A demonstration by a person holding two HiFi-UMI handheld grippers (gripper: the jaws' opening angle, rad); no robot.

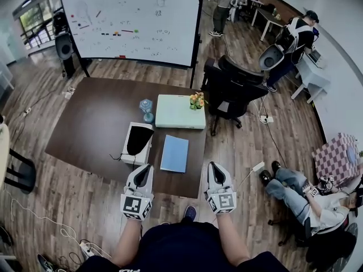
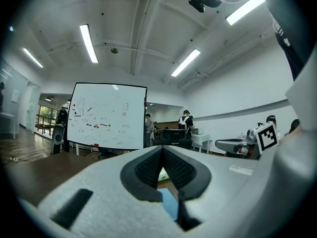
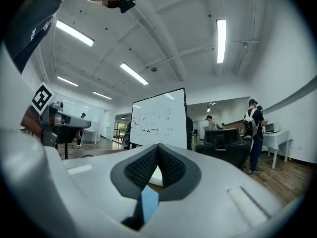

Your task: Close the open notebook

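Note:
A light blue notebook point(image 1: 174, 153) lies flat near the front edge of the dark brown table point(image 1: 91, 123), cover up, with no open pages showing. My left gripper point(image 1: 146, 168) hovers at the table's front edge, just left of the notebook and short of it, jaws shut and empty. Just right of the notebook, over the table's front right corner, my right gripper point(image 1: 213, 166) is also shut and empty. In the left gripper view the jaws point(image 2: 162, 148) meet, with the blue notebook point(image 2: 170, 202) seen below them. The right gripper view shows the same: closed jaws point(image 3: 158, 147) above a sliver of the notebook point(image 3: 149, 205).
A white box point(image 1: 138, 142) holding a black item stands left of the notebook. Behind are a mint green box point(image 1: 180, 111), a small flower pot point(image 1: 197, 100) and a blue glass piece point(image 1: 147, 109). A black office chair point(image 1: 235, 86) and a whiteboard point(image 1: 133, 18) stand beyond; a person point(image 1: 309, 200) sits on the floor at right.

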